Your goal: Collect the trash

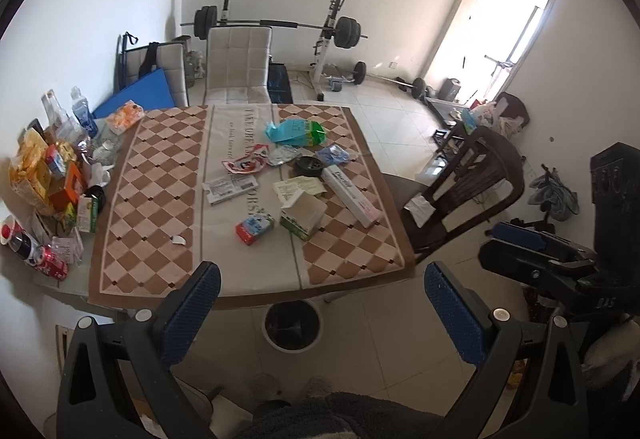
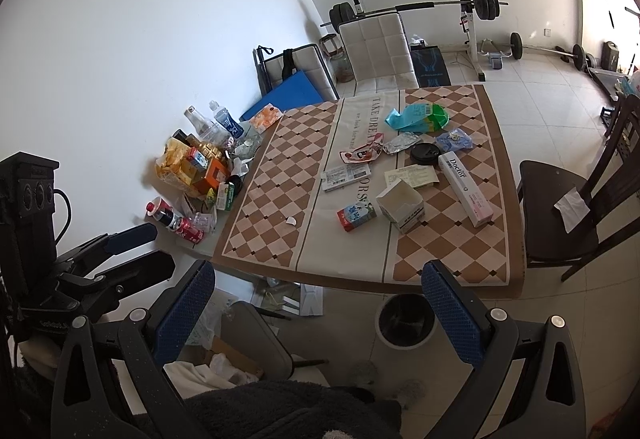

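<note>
Two grippers, left gripper (image 1: 322,303) and right gripper (image 2: 318,299), hang released, blue ribbed fingers (image 1: 192,313) spread, gripping nothing. Cardboard cartons, foil and plastic wrappers litter the checkered bench (image 2: 264,199); round bin (image 2: 406,323) on the floor holds dark contents.

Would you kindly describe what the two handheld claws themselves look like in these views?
Both match: the left claw and right claw have matte black angular frames with round silver pivot bolts. Each finger carries a blue dimpled pad. A black cable loops beside the boxy black housing behind the left claw.
</note>
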The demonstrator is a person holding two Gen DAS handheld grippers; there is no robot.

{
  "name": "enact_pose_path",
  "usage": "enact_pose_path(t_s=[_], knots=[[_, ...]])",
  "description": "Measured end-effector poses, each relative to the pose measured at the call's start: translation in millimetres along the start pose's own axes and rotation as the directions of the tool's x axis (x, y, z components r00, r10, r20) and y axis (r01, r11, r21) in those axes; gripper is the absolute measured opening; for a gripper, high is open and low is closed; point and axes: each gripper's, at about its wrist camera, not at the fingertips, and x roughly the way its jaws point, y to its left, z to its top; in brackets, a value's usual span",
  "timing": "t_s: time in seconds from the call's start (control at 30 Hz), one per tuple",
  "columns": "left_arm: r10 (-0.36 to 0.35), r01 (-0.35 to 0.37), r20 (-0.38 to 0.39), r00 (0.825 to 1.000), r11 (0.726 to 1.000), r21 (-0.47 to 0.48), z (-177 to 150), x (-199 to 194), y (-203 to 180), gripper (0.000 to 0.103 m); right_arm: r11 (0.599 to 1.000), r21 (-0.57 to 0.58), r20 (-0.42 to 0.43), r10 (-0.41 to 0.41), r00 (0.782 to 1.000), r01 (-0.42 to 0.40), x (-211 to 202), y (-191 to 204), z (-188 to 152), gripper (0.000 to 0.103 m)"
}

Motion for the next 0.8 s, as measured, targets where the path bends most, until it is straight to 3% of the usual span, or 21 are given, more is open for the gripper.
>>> enact_pose_path(t_s=[0.07, 0.13, 0.17, 0.23, 0.37, 0.43, 0.57, 0.67, 0.73, 0.8], knots=[[0.149, -0.15, 0.036, 0.988, 0.988, 0.035, 2.2, 9.6, 2.4, 0.103, 0.999, 0.028, 0.01, -0.018, 1.0, 0.017, -2.4, -5.8, 7.5, 0.103], [0.289, -0.294, 0.072, 0.955, 0.953, 0.069, 4.3, 27.6, 7.8, 0.103, 0.996, 0.064, 0.02, -0.065, 0.998, 0.064, 2.6, -9.6, 8.7, 0.103], [0.33, -0.335, 0.074, 0.941, 0.939, 0.08, 4.7, 39.8, 11.7, 0.103, 0.992, 0.086, 0.022, -0.091, 0.996, 0.089, 6.2, -15.4, 10.1, 0.103], [0.348, -0.349, 0.027, 0.937, 0.934, 0.079, 6.5, 69.8, 22.8, 0.103, 0.979, 0.13, 0.019, -0.162, 0.987, 0.158, 16.4, -26.8, 11.8, 0.103], [0.308, -0.31, -0.131, 0.942, 0.951, 0.011, 8.2, 132.9, 40.7, 0.103, 0.947, 0.202, -0.041, -0.245, 0.969, 0.248, 54.5, -75.3, 18.2, 0.103], [0.248, -0.264, -0.218, 0.944, 0.963, -0.045, 10.7, 163.4, 42.9, 0.103, 0.929, 0.23, -0.079, -0.279, 0.957, 0.29, 77.2, -107.7, 23.4, 0.103], [0.167, -0.25, -0.375, 0.912, 0.95, -0.186, 13.5, 227.9, 43.2, 0.103, 0.884, 0.206, -0.153, -0.395, 0.906, 0.42, 138.2, -167.0, 42.7, 0.103], [0.026, -0.229, -0.478, 0.878, 0.899, -0.372, 15.4, 287.9, 49.7, 0.103, 0.875, 0.195, -0.226, -0.401, 0.888, 0.444, 198.6, -217.9, 61.4, 0.101], [-0.072, -0.242, -0.525, 0.848, 0.829, -0.504, 14.1, 329.3, 54.0, 0.103, 0.875, 0.171, -0.282, -0.397, 0.874, 0.453, 242.1, -249.4, 71.8, 0.097], [-0.151, -0.255, -0.535, 0.831, 0.752, -0.608, 15.6, 364.5, 54.3, 0.103, 0.879, 0.147, -0.34, -0.386, 0.858, 0.454, 281.8, -277.3, 81.5, 0.096]])
